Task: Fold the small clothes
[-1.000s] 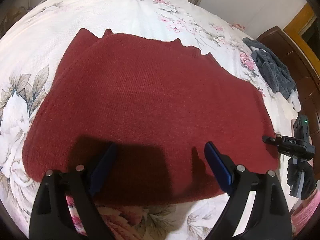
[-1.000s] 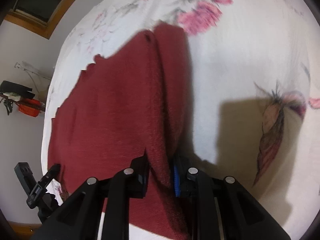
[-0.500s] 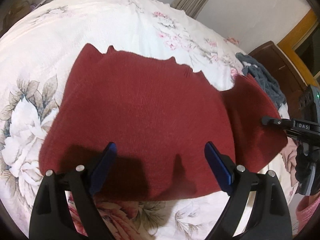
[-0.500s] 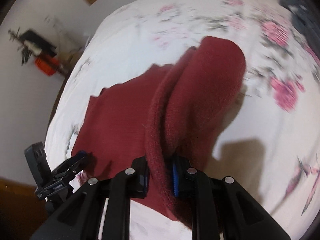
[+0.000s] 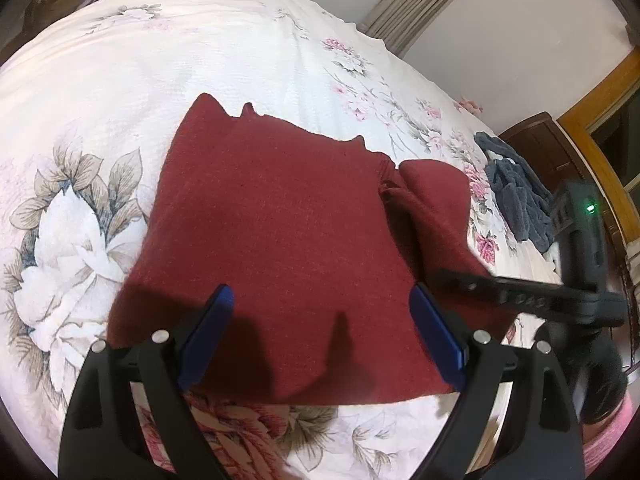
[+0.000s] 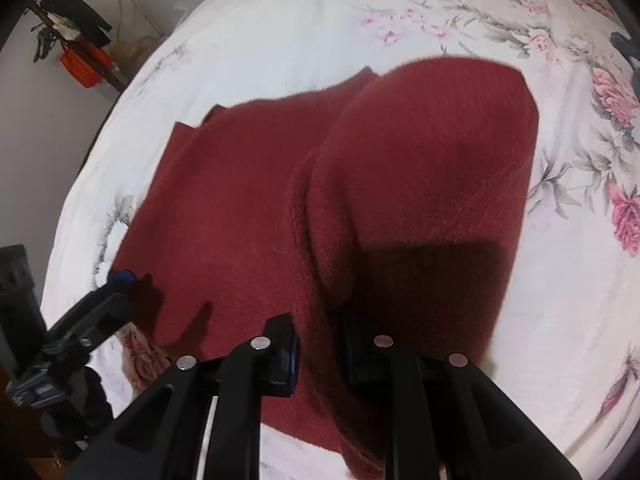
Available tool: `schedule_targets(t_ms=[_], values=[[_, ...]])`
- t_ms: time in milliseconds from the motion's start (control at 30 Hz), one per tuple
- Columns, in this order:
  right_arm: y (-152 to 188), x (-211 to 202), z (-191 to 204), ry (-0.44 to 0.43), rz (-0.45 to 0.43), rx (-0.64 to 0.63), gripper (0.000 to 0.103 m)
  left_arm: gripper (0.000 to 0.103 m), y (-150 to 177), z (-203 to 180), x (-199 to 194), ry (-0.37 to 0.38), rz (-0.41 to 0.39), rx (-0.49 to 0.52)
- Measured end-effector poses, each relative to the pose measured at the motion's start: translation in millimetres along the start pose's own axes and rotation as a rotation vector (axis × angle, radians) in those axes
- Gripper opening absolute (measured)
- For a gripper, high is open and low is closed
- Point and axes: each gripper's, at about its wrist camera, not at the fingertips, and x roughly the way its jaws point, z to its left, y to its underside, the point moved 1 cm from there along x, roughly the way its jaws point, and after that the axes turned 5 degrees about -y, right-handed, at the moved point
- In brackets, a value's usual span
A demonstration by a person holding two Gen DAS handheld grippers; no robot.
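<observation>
right claw's pads (image 6: 294,354) under sweater (image 6: 420,184)

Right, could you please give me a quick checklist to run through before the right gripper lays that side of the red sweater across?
1. Right gripper shut on the red sweater: ok.
2. Held flap lifted off the floral bedspread: ok.
3. Left gripper open, holding nothing: ok.
4. Left fingers clear of the flap's landing area: not ok, they hover over the near hem.
5. Sweater body flat: ok.
6. Grey garment out of the way: ok.
</observation>
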Motion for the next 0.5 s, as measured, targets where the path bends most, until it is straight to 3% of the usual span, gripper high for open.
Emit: schedule_targets(t_ms=[133, 200, 267, 333, 433, 500], values=[[3, 12, -4, -0.040, 0.005, 0.033, 0.024, 0.089, 0, 0, 0, 0.000, 0.000, 0.001], [4, 14, -6, -0.090, 0.000, 0.057, 0.040, 0.088, 0, 0, 0, 0.003, 0.002, 0.001], [5, 13, -6, -0.154, -0.002, 0.077, 0.048, 0.088, 0, 0, 1, 0.006, 0.004, -0.003], [6, 5, -7, -0.204, -0.008, 0.099, 0.049, 0.088, 0, 2, 1, 0.013, 0.006, -0.008], [12, -25, -22, -0.364, -0.065, 0.197, 0.049, 0.089, 0, 3, 2, 0.044, 0.012, -0.027], [16, -43, -31, -0.426, -0.101, 0.234, 0.049, 0.088, 1, 1, 5, 0.078, 0.024, -0.037]])
